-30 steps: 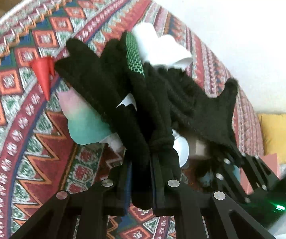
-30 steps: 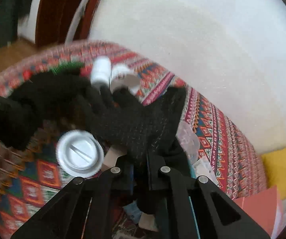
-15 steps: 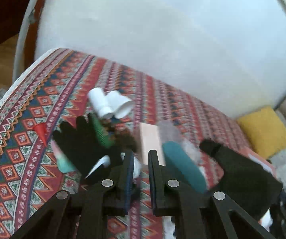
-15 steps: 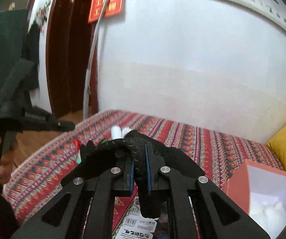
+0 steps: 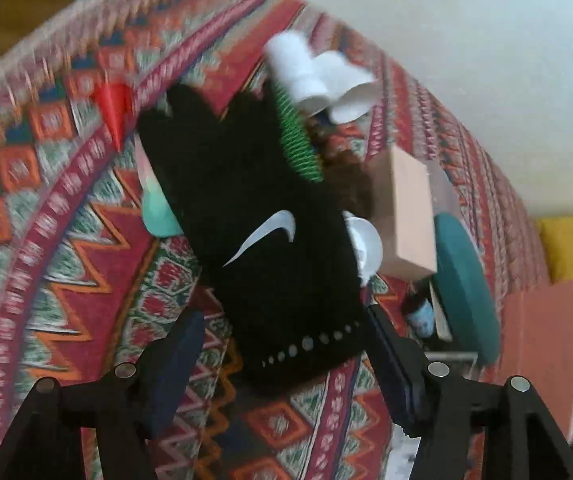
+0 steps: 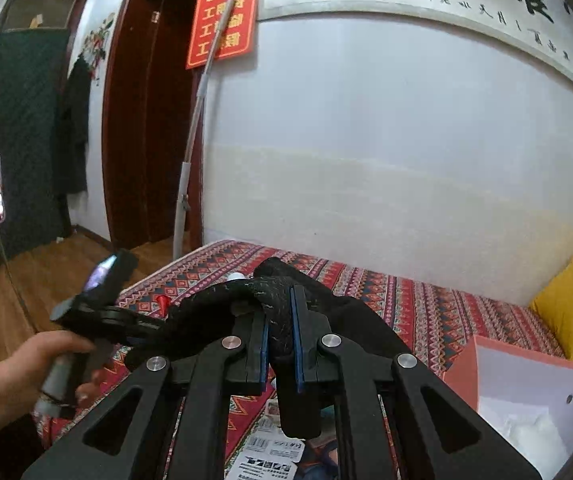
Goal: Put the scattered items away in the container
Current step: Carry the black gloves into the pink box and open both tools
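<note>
My left gripper (image 5: 282,356) is wide open and holds nothing. A black glove (image 5: 262,232) with a white swoosh lies flat on the blanket (image 5: 66,264) between my 2 left fingers (image 5: 174,364). Just beside the glove are a green comb (image 5: 296,136), 2 white tubes (image 5: 318,80), a red cone (image 5: 112,106) and a pink block (image 5: 410,216). My right gripper (image 6: 278,344) is pinched tight on a 2nd glove (image 6: 274,300), lifted above the blanket. The pink box (image 6: 526,384) sits open, well apart from the glove on the blanket.
</note>
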Motion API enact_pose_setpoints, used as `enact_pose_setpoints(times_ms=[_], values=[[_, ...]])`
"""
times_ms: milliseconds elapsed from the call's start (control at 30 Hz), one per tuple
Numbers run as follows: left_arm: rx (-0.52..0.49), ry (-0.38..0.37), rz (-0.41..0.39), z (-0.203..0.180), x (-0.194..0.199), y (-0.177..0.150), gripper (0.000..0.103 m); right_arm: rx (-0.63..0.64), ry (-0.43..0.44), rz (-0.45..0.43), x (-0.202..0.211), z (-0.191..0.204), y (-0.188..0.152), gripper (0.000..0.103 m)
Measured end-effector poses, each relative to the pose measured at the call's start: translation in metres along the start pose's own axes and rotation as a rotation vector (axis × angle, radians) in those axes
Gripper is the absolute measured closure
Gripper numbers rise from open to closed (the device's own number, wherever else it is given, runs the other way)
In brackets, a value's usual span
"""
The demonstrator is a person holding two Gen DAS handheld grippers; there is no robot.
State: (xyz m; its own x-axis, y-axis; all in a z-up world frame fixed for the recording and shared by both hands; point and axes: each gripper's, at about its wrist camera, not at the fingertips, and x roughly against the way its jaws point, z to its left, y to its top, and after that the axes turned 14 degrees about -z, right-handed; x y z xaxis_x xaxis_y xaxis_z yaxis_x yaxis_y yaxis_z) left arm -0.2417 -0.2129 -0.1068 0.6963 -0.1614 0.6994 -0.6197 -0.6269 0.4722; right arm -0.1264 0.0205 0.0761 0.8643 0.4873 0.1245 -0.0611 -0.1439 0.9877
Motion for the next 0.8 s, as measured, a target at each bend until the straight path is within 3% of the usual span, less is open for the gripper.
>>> enact_pose_setpoints(times_ms=[133,267,300,333,367,567,800], values=[[0.063,0.012,0.03,0.017,-0.031,0.003,0.031,-0.018,0.003,0.019,-0.011,-0.004,-0.006,0.094],[0.067,-0.024,0.004,0.017,-0.038,0.004,0.021,-0.041,-0.006,0.055,-0.026,-0.013,-0.015,0.094],[0.065,-0.033,-0.003,0.016,-0.037,0.005,0.028,-0.044,-0.008,0.061,-0.03,-0.015,-0.017,0.094],[0.062,-0.042,-0.009,0.015,-0.036,0.005,0.046,-0.046,-0.01,0.066,-0.033,-0.016,-0.019,0.094],[0.06,-0.051,-0.015,0.014,-0.035,0.005,0.101,-0.044,-0.011,0.068,-0.035,-0.017,-0.02,0.094],[0.047,-0.117,-0.06,0.005,-0.024,0.006,0.103,-0.041,-0.014,0.061,-0.039,-0.017,-0.02,0.094],[-0.007,-0.337,-0.206,-0.036,0.074,0.014,0.103,-0.05,-0.005,0.014,-0.027,-0.01,-0.007,0.094]])
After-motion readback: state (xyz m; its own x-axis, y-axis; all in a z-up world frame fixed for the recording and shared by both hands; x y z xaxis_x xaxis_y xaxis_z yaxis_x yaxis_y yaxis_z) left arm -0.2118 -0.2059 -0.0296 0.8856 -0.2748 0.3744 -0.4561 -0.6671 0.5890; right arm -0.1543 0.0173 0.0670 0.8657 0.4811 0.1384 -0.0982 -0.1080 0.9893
